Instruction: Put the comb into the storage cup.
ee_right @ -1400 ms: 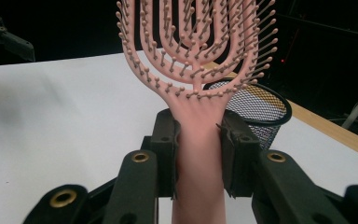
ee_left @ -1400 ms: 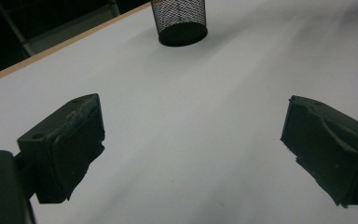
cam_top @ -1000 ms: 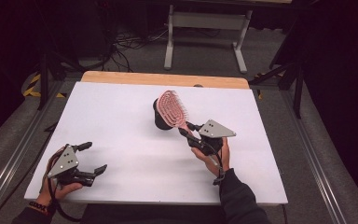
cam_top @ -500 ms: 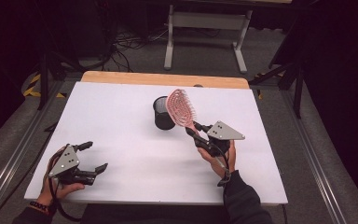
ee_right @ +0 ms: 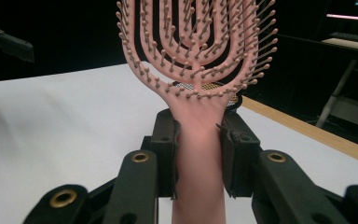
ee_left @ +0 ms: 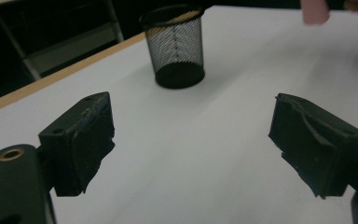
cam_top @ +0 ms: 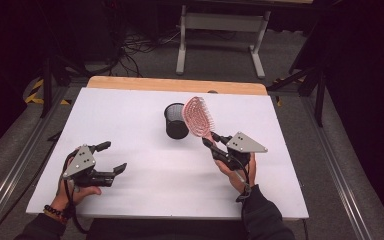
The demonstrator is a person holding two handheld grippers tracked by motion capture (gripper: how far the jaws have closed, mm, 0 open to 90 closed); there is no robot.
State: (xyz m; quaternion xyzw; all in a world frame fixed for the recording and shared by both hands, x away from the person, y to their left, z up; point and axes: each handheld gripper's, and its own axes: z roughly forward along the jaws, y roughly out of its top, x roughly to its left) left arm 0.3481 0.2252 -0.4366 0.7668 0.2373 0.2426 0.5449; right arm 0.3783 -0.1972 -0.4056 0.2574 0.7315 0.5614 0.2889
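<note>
The right hand-held gripper [cam_top: 213,145] pinches the pink hairbrush [cam_top: 198,115] by its handle, head up beside the black mesh cup [cam_top: 175,120]; the left hand-held gripper [cam_top: 111,157] is spread, near the tabletop's [cam_top: 130,105] front-left corner.

- High view is looking forward and down from above the person's side, taking in the whole white table [cam_top: 130,125], floor and a desk frame [cam_top: 220,25] beyond; both hands entering from the bottom edge.
- Left gripper view is sitting low over the tabletop, looking along its spread jaws toward the black mesh cup [ee_left: 176,44], fairly near it.
- Right gripper view is looking along its jaws, very close on the pink hairbrush [ee_right: 196,70], facing across the table toward its wooden edge [ee_right: 307,128].
- All three views are sharing the mesh cup, the brush and the white surface.
</note>
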